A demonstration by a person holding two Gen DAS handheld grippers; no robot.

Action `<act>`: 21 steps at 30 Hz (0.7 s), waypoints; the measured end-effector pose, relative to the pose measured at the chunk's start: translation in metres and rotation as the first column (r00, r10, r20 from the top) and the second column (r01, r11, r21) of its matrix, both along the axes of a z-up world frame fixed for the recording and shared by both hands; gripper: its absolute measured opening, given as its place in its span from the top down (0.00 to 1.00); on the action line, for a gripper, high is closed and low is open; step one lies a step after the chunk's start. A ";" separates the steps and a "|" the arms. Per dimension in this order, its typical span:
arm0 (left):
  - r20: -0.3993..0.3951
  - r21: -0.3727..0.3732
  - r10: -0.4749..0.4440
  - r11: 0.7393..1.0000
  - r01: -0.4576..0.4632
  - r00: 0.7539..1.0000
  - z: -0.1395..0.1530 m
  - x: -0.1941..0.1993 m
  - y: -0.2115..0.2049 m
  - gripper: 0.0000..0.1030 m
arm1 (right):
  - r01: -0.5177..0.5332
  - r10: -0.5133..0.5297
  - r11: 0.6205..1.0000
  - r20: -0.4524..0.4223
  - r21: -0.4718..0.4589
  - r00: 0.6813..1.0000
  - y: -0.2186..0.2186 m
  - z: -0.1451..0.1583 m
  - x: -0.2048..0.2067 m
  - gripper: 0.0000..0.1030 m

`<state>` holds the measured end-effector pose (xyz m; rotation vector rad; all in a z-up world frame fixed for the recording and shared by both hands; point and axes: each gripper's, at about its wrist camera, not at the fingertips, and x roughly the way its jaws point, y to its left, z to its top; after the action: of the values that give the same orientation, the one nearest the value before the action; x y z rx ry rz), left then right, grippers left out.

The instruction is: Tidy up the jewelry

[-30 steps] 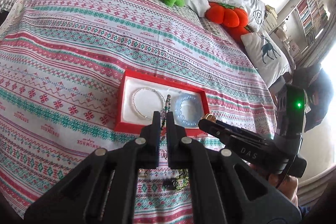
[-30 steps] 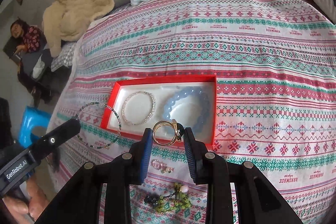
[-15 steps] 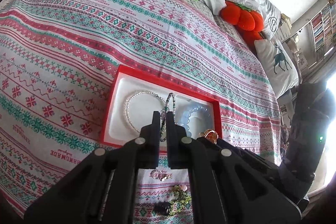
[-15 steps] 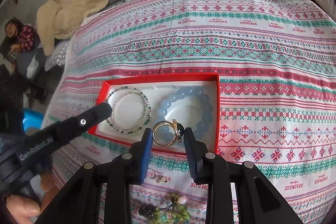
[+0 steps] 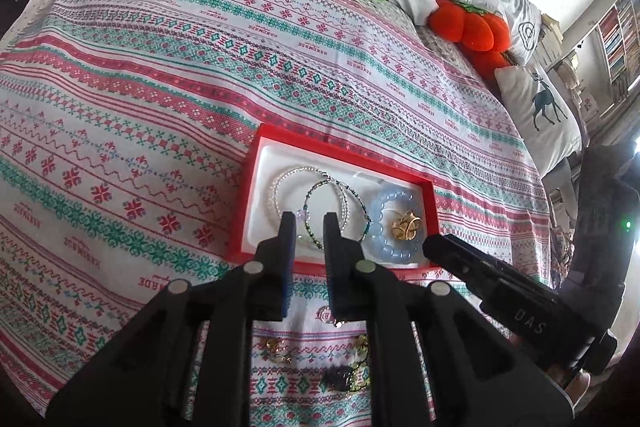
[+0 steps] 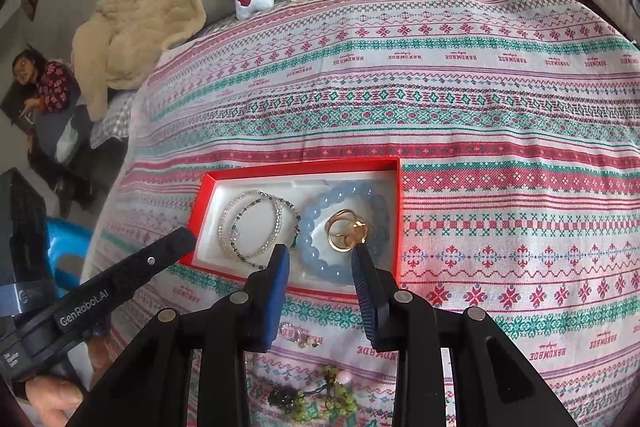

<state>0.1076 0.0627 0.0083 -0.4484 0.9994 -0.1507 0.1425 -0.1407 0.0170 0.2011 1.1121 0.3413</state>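
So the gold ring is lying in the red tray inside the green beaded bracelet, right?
Not quite: the gold ring lies in the red tray inside the pale blue bead bracelet, not a green one. The right wrist view shows it.

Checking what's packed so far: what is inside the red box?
In the red box: a pale beaded bracelet overlapped by a green beaded one, and gold rings inside a blue bracelet.

Two wrist fisheyes angled down, close above the bed – both sharing the red tray [image 5: 245,203] [image 6: 394,227].
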 end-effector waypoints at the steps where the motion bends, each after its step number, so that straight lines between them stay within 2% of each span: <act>1: 0.003 0.008 -0.003 1.000 0.003 1.000 0.002 -0.003 0.000 0.77 | 0.004 -0.004 1.000 0.000 0.002 1.000 -0.004 0.002 0.000 0.60; 3: 0.005 0.018 -0.014 1.000 0.014 1.000 0.005 -0.011 -0.002 0.68 | 0.034 -0.034 0.999 0.006 0.006 0.999 -0.015 0.008 -0.001 0.60; 6: 0.000 0.032 -0.035 0.999 0.035 0.999 0.007 -0.019 -0.005 0.68 | 0.170 -0.171 0.985 0.033 0.041 0.985 -0.052 0.023 -0.003 0.56; 8: -0.001 0.051 -0.049 0.997 0.049 0.999 0.006 -0.026 -0.007 0.68 | 0.270 -0.271 0.960 0.012 0.076 0.962 -0.077 0.023 -0.008 0.56; 9: -0.007 0.065 -0.055 0.996 0.056 0.998 0.005 -0.029 -0.008 0.67 | 0.281 -0.282 0.956 -0.009 0.087 0.960 -0.083 0.019 -0.010 0.55; 11: -0.029 0.077 -0.063 0.995 0.065 0.998 0.001 -0.035 -0.010 0.67 | 0.240 -0.236 0.967 -0.057 0.090 0.970 -0.081 0.010 -0.013 0.55; 14: -0.062 0.086 -0.065 0.994 0.070 0.996 -0.006 -0.045 -0.010 0.66 | 0.140 -0.135 0.989 -0.082 0.052 0.987 -0.064 0.006 -0.020 0.55; 16: -0.095 0.101 -0.066 0.992 0.076 0.993 -0.013 -0.051 -0.010 0.56 | 0.068 -0.066 0.998 -0.090 0.012 0.994 -0.050 0.004 -0.027 0.55; 21: -0.123 0.123 -0.057 0.990 0.073 0.991 -0.026 -0.064 -0.009 0.55 | -0.044 0.037 0.998 -0.128 -0.051 0.991 -0.023 -0.008 -0.048 0.55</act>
<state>0.0435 0.0534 -0.0181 -0.3108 1.1343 -0.1190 0.0949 -0.1633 0.0089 0.1544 1.2511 0.3380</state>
